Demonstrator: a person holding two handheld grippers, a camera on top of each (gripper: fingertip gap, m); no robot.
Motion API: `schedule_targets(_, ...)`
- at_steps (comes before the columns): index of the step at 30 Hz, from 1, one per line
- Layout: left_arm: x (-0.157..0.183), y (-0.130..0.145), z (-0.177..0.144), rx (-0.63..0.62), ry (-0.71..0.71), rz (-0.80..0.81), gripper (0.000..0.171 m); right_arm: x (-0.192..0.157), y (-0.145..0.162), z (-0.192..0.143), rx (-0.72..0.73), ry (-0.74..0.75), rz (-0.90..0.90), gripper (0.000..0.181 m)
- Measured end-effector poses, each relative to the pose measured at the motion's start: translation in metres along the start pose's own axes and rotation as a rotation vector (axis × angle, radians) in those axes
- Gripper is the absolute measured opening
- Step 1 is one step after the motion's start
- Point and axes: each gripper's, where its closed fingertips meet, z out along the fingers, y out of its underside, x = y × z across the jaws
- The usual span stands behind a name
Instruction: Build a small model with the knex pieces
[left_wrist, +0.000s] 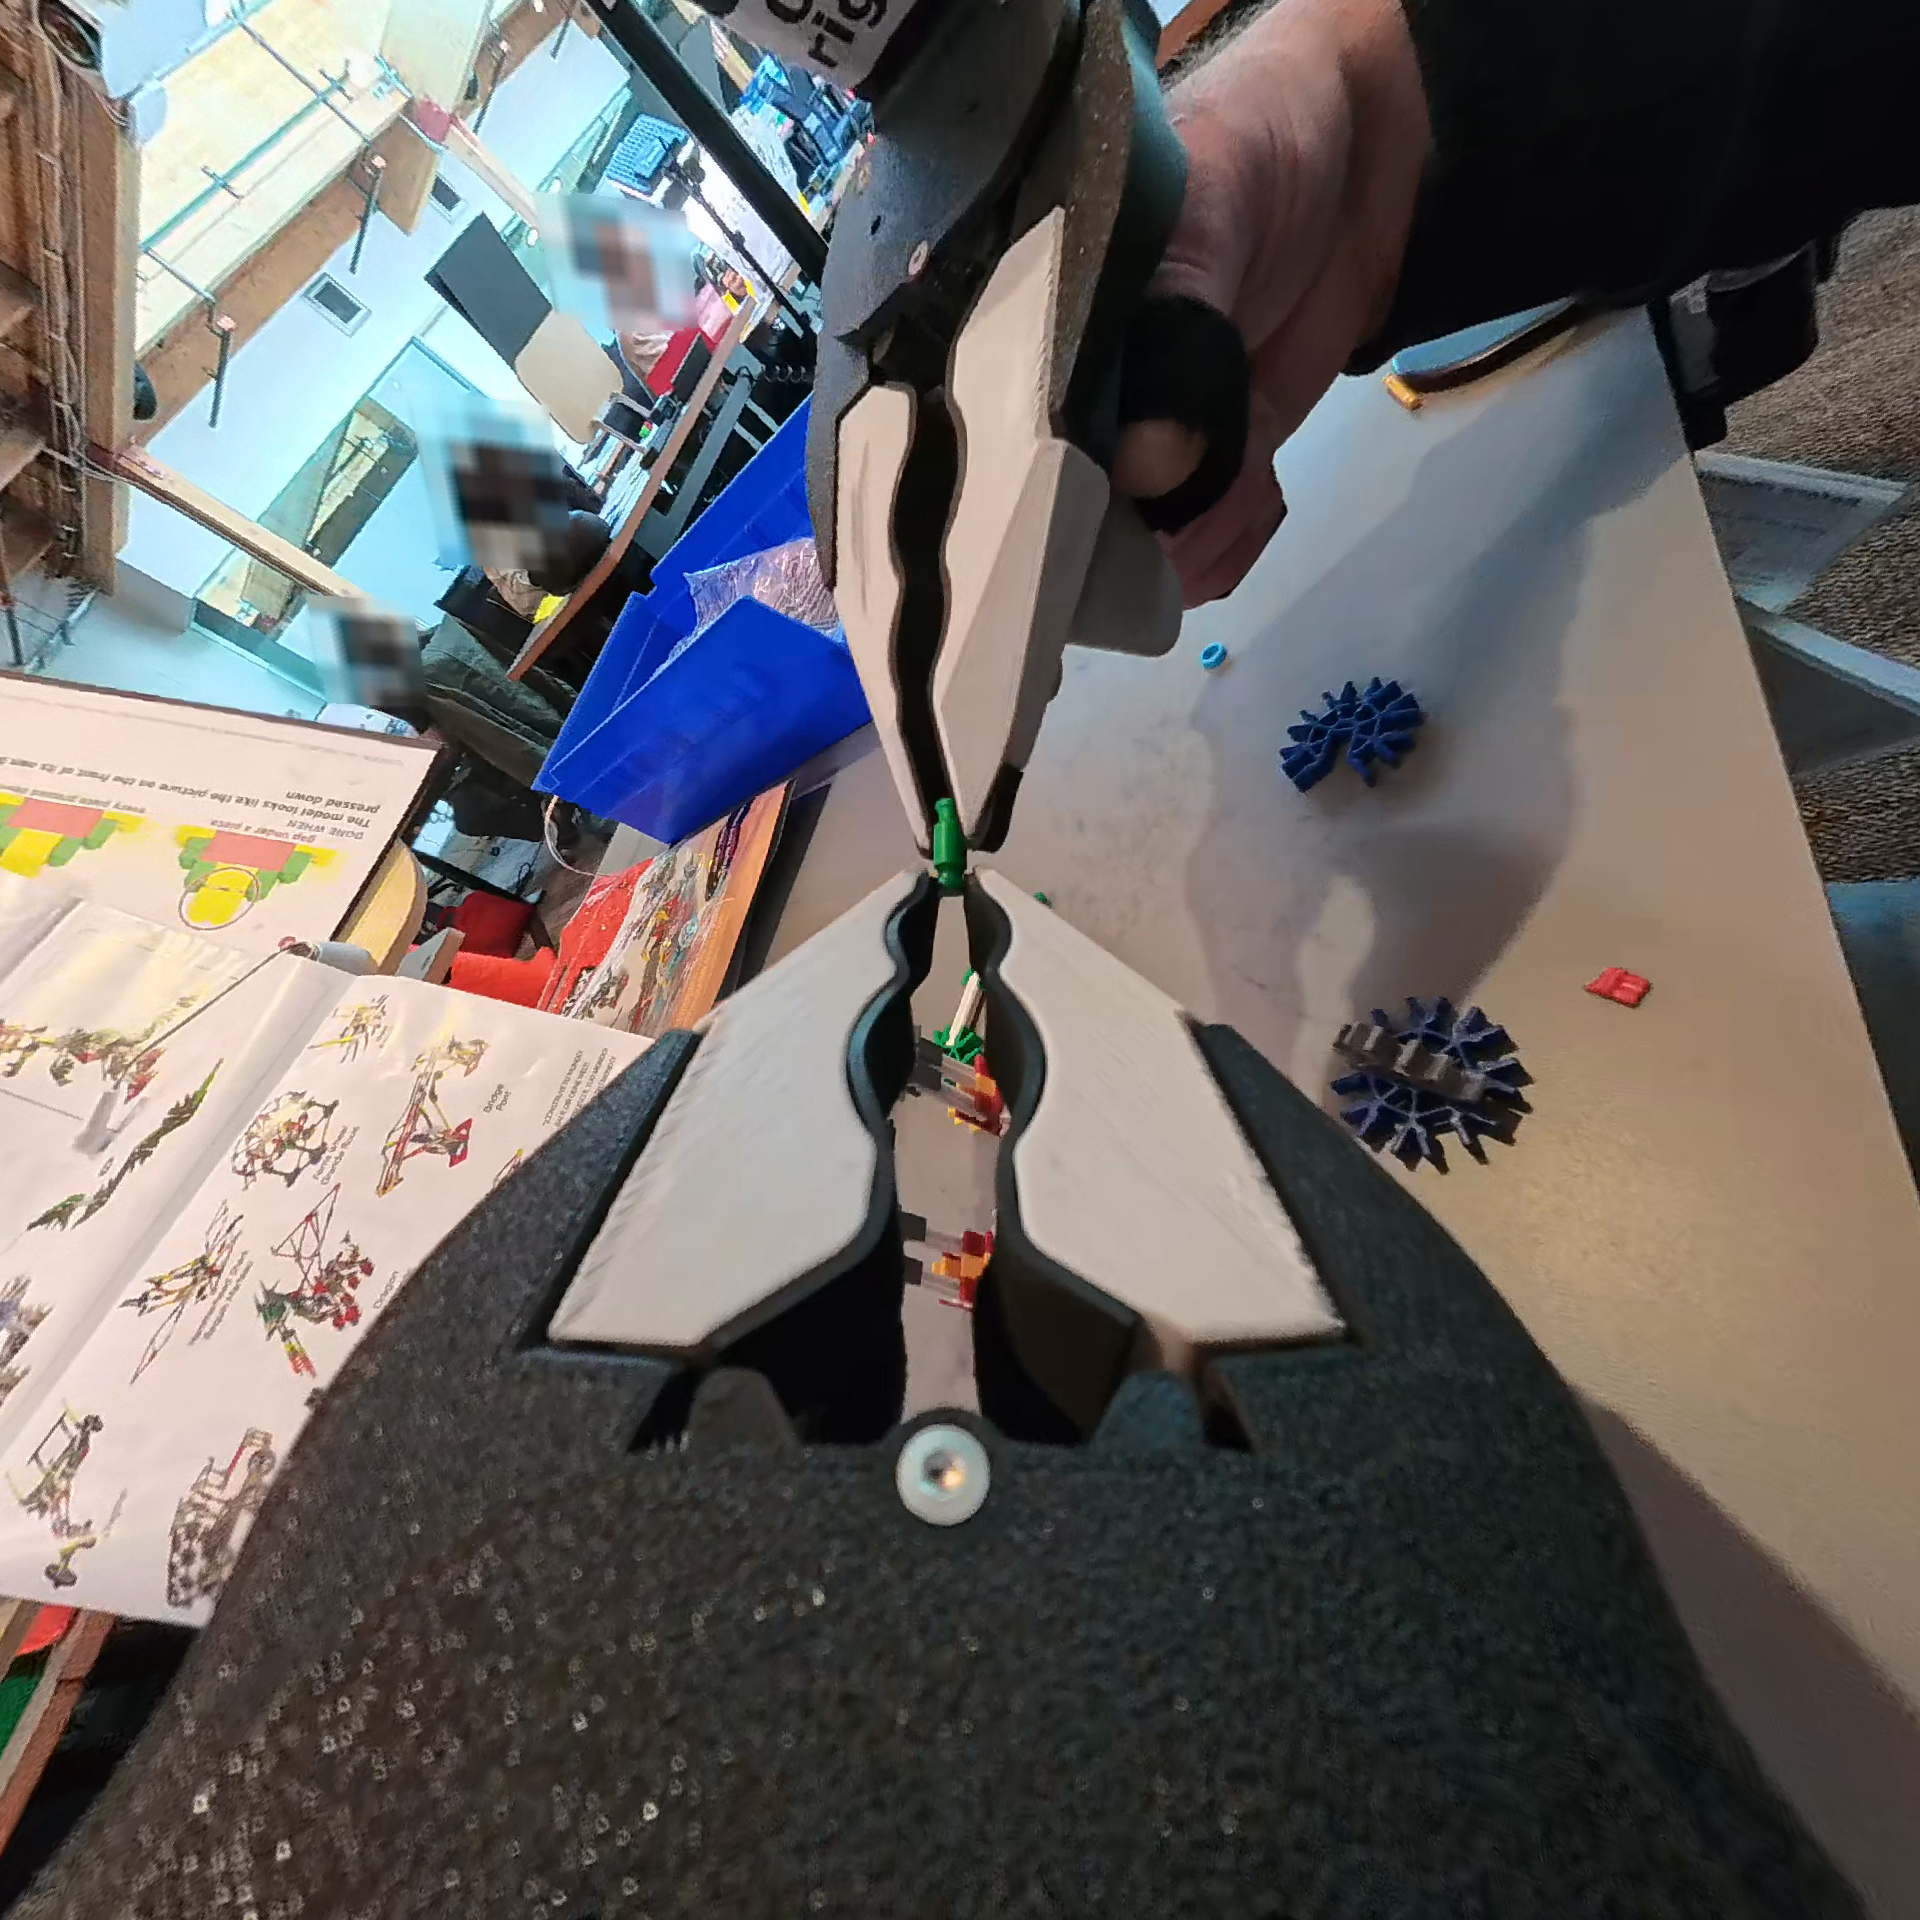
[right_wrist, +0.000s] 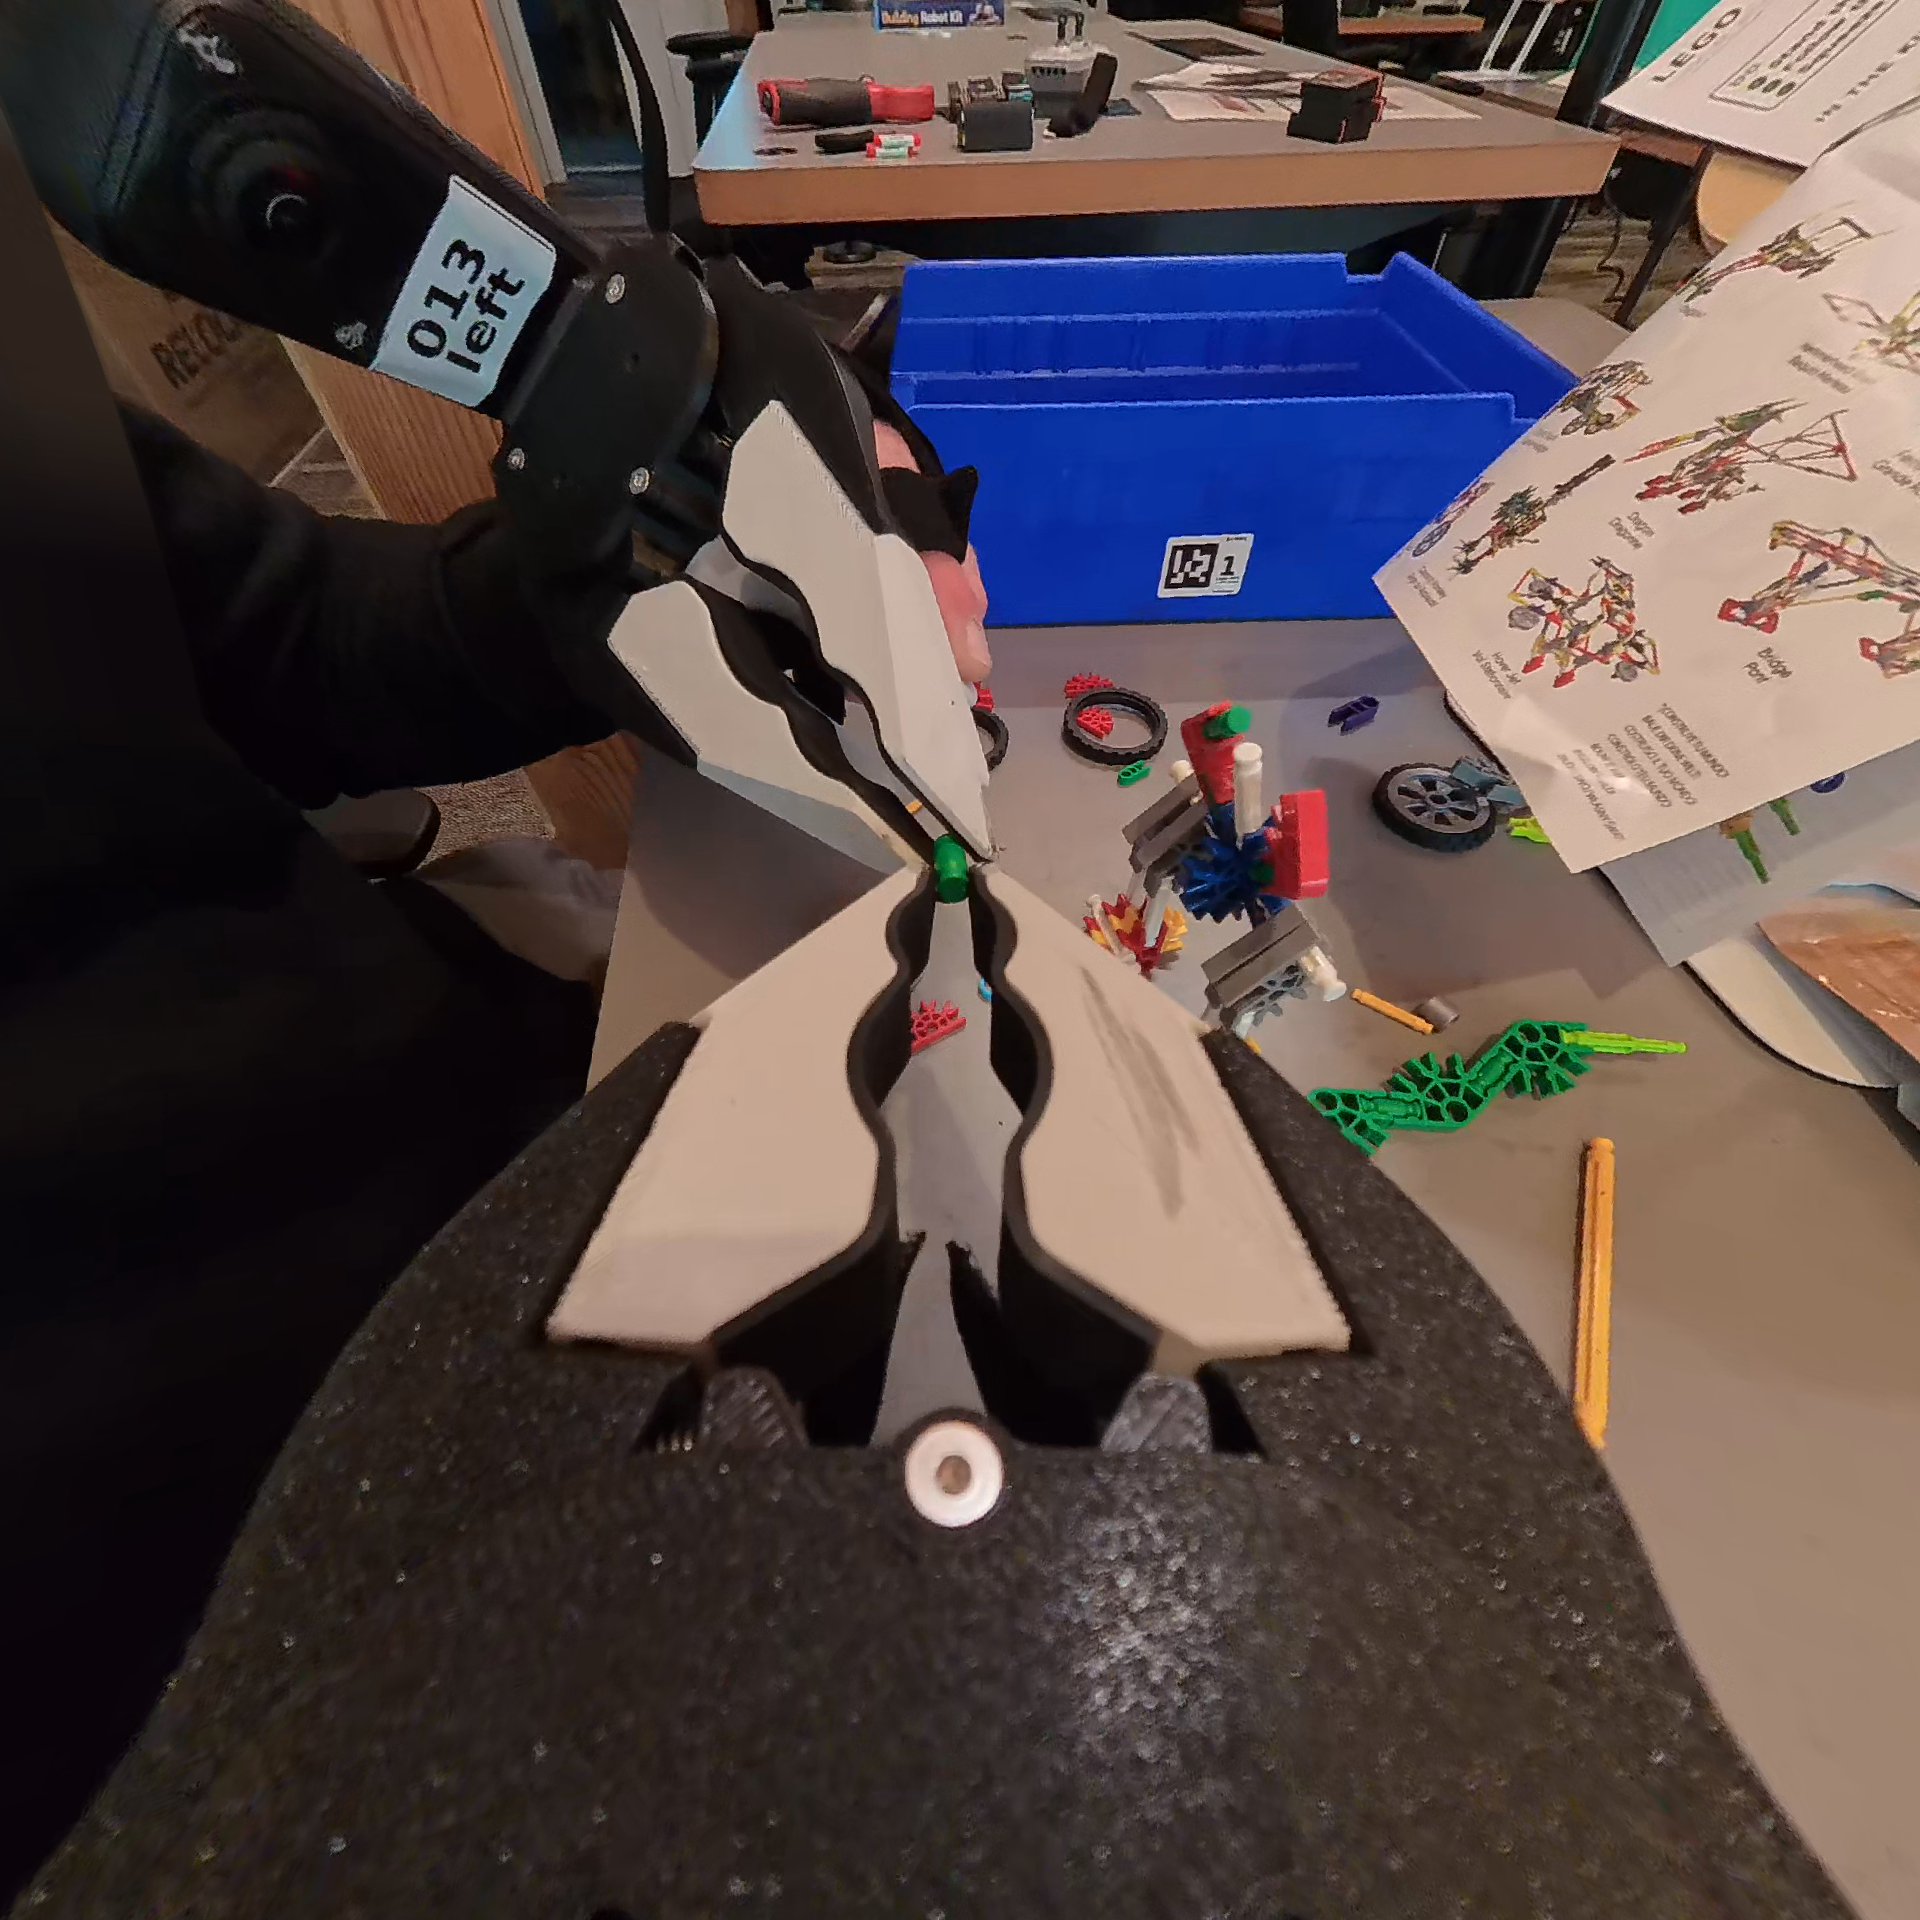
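A short green rod is pinched between both grippers, which meet tip to tip above the grey table. My left gripper is shut on the rod's near end. In the right wrist view it reaches in from the upper left. My right gripper is shut on the same rod. In the left wrist view it comes down from the top, held by a gloved hand. A small multicoloured rod-and-connector model stands on the table just right of the tips.
A blue bin stands behind. An instruction sheet overhangs at right. Loose on the table are a green connector chain, a yellow rod, a wheel, a tyre, blue snowflake connectors and a red piece. Less than 4 cm separates the two grippers' tips.
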Motion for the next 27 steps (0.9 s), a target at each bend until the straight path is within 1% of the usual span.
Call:
schedule_targets(8,0.001,-0.006,-0.007,0.014,0.007,-0.029,0.005,-0.008,-0.005,0.000,0.010,0.016,-0.035,0.005)
schedule_targets(9,-0.002,-0.005,-0.008,0.008,-0.006,-0.030,0.009,-0.007,-0.006,0.000,0.010,0.019,-0.038,0.005)
schedule_targets(11,-0.016,-0.002,-0.012,-0.018,-0.065,-0.022,0.021,-0.001,-0.008,-0.004,0.007,0.045,-0.046,0.005)
schedule_targets(13,-0.029,0.001,-0.016,-0.030,-0.092,-0.060,0.034,0.009,-0.015,-0.011,0.008,0.072,-0.049,0.005)
schedule_targets(15,-0.041,0.012,-0.015,-0.071,-0.118,-0.099,0.044,0.022,-0.019,-0.018,-0.021,0.112,-0.075,0.005)
schedule_targets(18,-0.055,0.030,-0.008,-0.120,-0.168,-0.110,0.045,0.040,-0.024,-0.020,-0.081,0.144,-0.111,0.005)
schedule_targets(20,-0.059,0.038,-0.003,-0.131,-0.168,-0.125,0.046,0.049,-0.023,-0.016,-0.109,0.159,-0.124,0.005)
schedule_targets(23,-0.060,0.038,0.005,-0.111,-0.133,-0.152,0.044,0.050,-0.021,-0.005,-0.112,0.145,-0.118,0.005)
schedule_targets(25,-0.059,0.042,0.010,-0.127,-0.090,-0.153,0.044,0.050,-0.017,0.004,-0.110,0.146,-0.111,0.005)
schedule_targets(27,-0.061,0.047,0.013,-0.146,-0.063,-0.149,0.040,0.051,-0.013,0.010,-0.093,0.157,-0.094,0.005)
